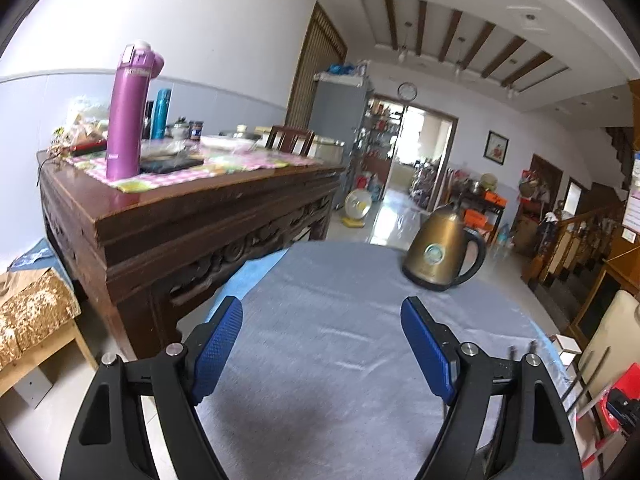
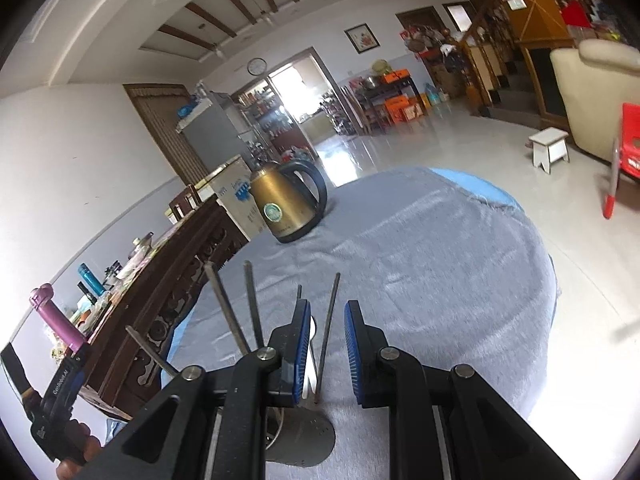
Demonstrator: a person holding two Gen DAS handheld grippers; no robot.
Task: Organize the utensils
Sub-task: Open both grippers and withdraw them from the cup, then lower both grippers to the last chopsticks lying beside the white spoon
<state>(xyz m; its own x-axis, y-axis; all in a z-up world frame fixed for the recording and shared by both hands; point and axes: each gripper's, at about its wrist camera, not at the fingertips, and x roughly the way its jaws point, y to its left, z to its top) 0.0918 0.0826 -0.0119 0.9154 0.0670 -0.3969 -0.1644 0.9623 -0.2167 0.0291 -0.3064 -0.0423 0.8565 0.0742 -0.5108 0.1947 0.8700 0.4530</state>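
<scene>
In the right wrist view a grey metal utensil holder (image 2: 304,440) stands on the grey-clothed table (image 2: 420,264), mostly hidden under my right gripper. Several metal chopsticks (image 2: 251,312) stick up out of it, and one chopstick (image 2: 329,328) rises between the blue pads. My right gripper (image 2: 328,320) is open just above the holder, its jaws apart and touching nothing. My left gripper (image 1: 322,312) is open and empty over the bare cloth (image 1: 340,340). Two chopstick tips (image 1: 520,350) peek past its right finger.
A gold electric kettle (image 1: 440,252) (image 2: 286,208) stands at the table's far end. A dark carved wooden sideboard (image 1: 180,220) with a purple bottle (image 1: 128,116) runs along the left. A red chair (image 2: 628,152), a white stool (image 2: 550,152) and a cream sofa (image 2: 592,92) stand on the right.
</scene>
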